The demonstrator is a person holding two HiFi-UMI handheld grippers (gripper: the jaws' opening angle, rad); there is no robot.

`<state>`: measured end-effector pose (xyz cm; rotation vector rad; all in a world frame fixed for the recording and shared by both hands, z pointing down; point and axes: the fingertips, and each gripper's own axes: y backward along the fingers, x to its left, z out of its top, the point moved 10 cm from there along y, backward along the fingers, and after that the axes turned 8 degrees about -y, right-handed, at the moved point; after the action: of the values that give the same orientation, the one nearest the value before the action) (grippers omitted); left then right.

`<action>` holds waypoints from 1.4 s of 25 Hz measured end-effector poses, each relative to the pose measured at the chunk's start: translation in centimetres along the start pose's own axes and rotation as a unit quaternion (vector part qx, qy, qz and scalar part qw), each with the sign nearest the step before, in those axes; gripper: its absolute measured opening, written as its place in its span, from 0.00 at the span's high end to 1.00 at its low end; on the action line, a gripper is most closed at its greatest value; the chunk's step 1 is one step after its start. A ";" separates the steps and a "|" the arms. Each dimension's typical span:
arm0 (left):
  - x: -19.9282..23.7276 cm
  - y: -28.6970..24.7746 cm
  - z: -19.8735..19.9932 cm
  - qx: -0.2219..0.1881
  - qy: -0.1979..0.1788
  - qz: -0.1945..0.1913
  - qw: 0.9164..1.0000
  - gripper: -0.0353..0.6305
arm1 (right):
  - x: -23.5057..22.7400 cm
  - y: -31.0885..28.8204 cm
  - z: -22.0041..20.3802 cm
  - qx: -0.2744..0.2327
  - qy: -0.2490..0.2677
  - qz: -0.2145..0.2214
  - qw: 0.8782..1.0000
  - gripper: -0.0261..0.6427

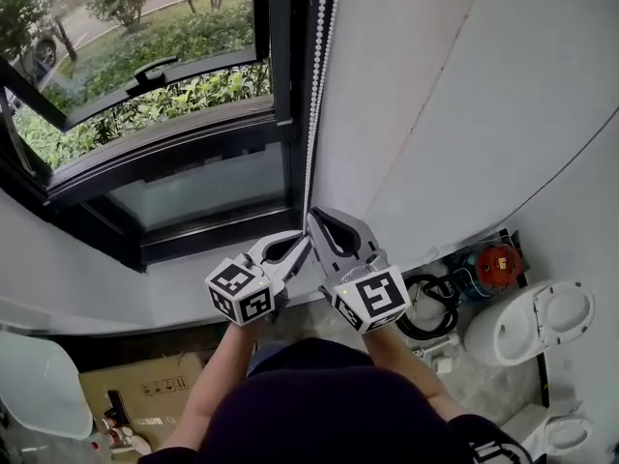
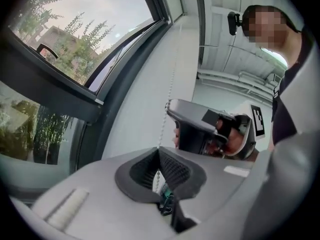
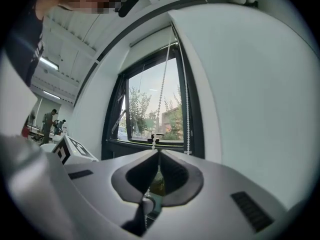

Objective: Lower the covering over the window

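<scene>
A white bead chain (image 1: 314,114) hangs down the right side of the black-framed window (image 1: 174,153). Both grippers meet on it just below the sill. My left gripper (image 1: 306,244) is shut on the chain, which runs up out of its closed jaws (image 2: 159,150) as a beaded line (image 2: 170,96). My right gripper (image 1: 311,217) grips the same chain a little higher, its jaws (image 3: 158,151) shut with the beads (image 3: 161,99) rising from the tip. A second strand (image 3: 187,109) hangs free beside it. No blind fabric covers the glass in any view.
The window's lower sash (image 1: 145,75) stands tilted open towards shrubs outside. A white wall (image 1: 464,95) runs to the right of the chain. Below lie white toilets (image 1: 542,322), a red device (image 1: 498,264), black hoses (image 1: 430,307) and a cardboard box (image 1: 145,390).
</scene>
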<state>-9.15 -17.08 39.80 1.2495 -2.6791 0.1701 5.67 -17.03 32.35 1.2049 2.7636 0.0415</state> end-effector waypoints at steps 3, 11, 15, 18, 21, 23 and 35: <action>-1.1 0.4 -1.7 0.003 0.001 0.009 1.000 0.93 | -0.2 1.1 -0.6 0.007 -0.007 0.021 1.000 0.94; -3.2 1.0 -6.2 0.039 0.025 0.021 0.999 0.93 | 0.2 3.6 -1.3 0.038 -0.019 0.097 0.994 0.94; -3.9 1.1 -7.7 0.046 0.035 0.012 0.998 0.93 | 0.0 4.3 -2.0 0.052 -0.031 0.121 0.991 0.94; -4.4 1.3 -8.5 0.045 0.046 -0.004 0.998 0.93 | 0.2 4.5 -2.7 0.068 -0.037 0.134 0.988 0.94; -4.7 1.5 -8.9 0.044 0.055 -0.029 0.997 0.93 | 0.5 4.5 -3.3 0.087 -0.045 0.147 0.984 0.94; -4.9 1.7 -8.9 0.043 0.056 -0.050 0.996 0.93 | 0.7 4.5 -3.5 0.092 -0.050 0.156 0.982 0.94; -3.1 5.7 -9.1 0.017 0.040 -0.128 0.991 0.93 | 3.3 1.9 -3.7 0.134 -0.018 0.200 0.970 0.94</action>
<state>-10.54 -9.45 47.84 1.5459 -2.4301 0.2250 4.32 -13.23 35.77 1.7948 2.5057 -0.3218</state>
